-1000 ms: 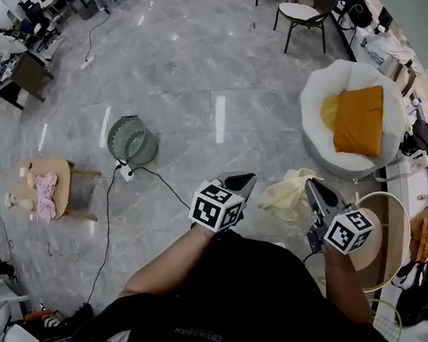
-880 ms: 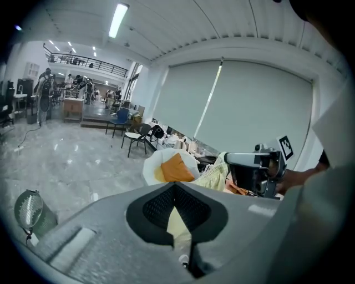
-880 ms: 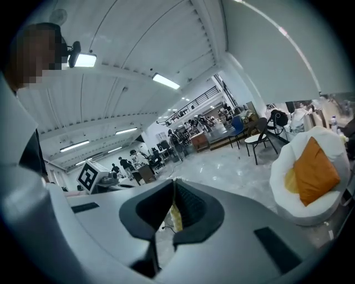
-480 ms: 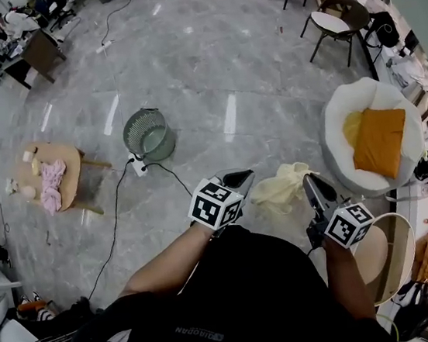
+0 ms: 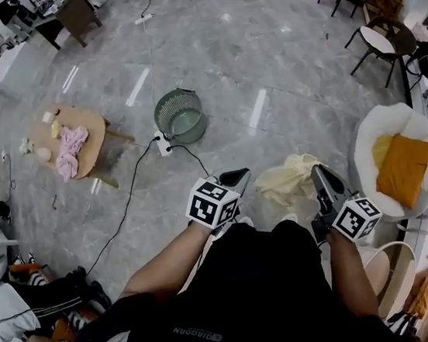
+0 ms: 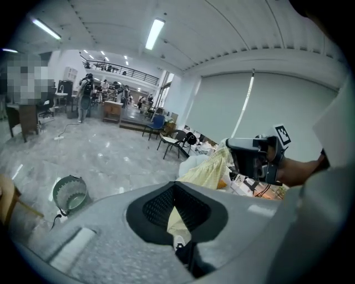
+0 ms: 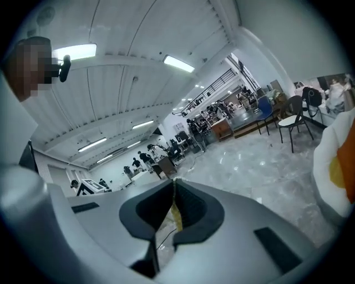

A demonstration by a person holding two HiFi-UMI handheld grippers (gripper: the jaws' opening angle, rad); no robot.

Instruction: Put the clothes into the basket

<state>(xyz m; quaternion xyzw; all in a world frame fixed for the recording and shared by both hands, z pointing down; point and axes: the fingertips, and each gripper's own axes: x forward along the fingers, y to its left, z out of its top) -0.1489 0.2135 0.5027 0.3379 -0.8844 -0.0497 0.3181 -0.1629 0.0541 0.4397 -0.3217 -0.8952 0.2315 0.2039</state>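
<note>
The left gripper [image 5: 236,177] is clamping one edge of the pale yellow, crumpled cloth garment [image 5: 286,182] between its jaws. The right gripper [image 5: 321,178] is pinching a thin fold at the other edge. The cloth is sagging between both jaw pairs, so it is probably light, limp and apt to slip; bunched folds look like the safest holds. The round green mesh basket [image 5: 165,126] is standing well ahead of the left jaws.

Both grippers out in front of me, jaws closed.
My left gripper [image 5: 238,177] and right gripper [image 5: 321,176] sit side by side, near each other, forearms [image 5: 167,260] reaching forward; each pair of jaws pinches the yellow garment [image 5: 286,182].
</note>
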